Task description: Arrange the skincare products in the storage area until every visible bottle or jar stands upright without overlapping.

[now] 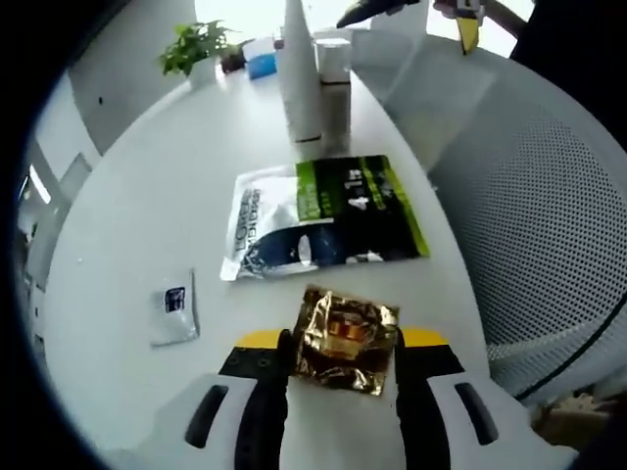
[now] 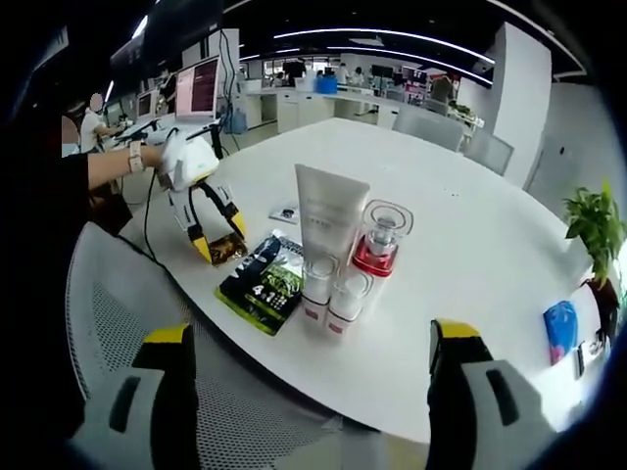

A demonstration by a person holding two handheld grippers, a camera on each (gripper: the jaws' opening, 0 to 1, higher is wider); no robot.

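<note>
The left gripper (image 1: 342, 364) pinches a crinkled gold foil sachet (image 1: 343, 340) just above the white round table (image 1: 147, 196), near the green-and-black flat pouch (image 1: 323, 215). The right gripper (image 2: 309, 392) hangs off the table edge with jaws spread wide, pointing at the upright white tube (image 2: 328, 215) and red-capped clear bottle (image 2: 380, 240) (standing side by side).

A flat green, black and white sachet (image 1: 323, 217), lying just ahead of the left gripper (image 1: 341, 364), carries a large white "4"; its smaller print is too blurred to read.
</note>
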